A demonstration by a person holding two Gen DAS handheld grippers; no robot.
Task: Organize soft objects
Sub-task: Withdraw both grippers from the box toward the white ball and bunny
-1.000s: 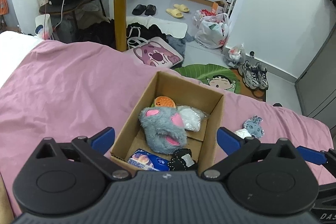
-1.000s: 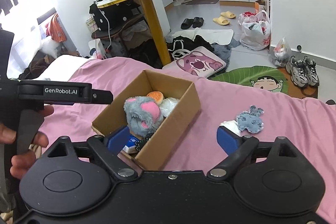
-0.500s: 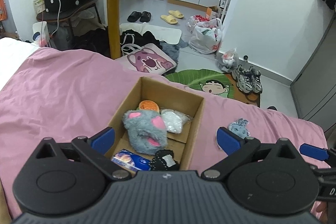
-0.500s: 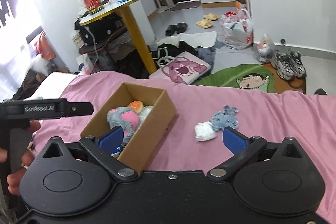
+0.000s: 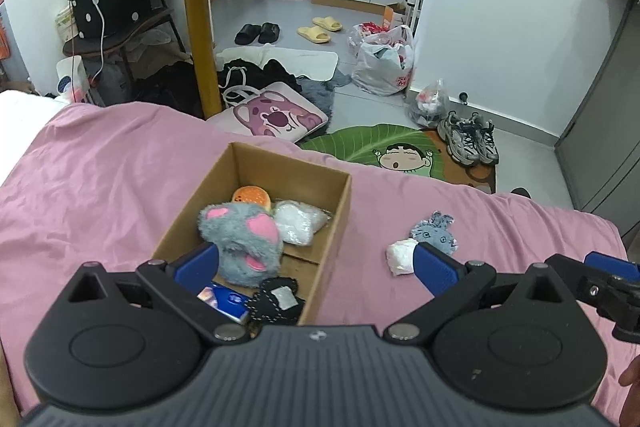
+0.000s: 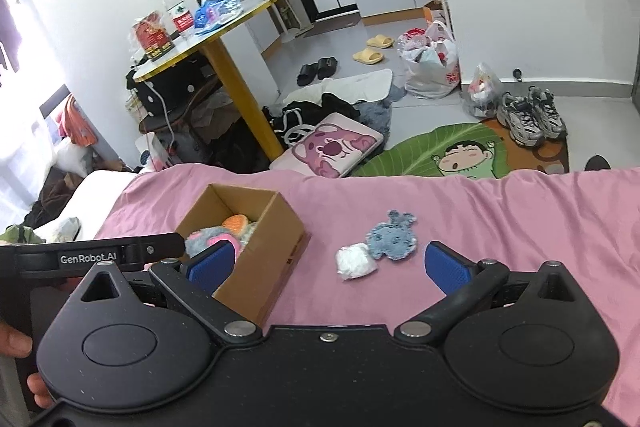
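Pink bedsheet [image 6: 500,219] holds cardboard box [image 6: 276,247], blue plush [image 6: 394,237], probably a white pouch [image 6: 356,261]; both grippers [image 5: 316,263] [image 6: 326,261] spread, empty

On the bedspread [image 6: 500,211], the rabbit toy [image 6: 393,237] and wad [image 6: 356,261] lie right of the box [image 6: 268,247].

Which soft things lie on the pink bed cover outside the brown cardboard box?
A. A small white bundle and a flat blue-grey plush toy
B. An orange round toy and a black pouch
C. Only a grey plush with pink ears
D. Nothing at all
A: the small white bundle and the flat blue-grey plush toy lie side by side on the pink bed cover, to the right of the brown cardboard box.
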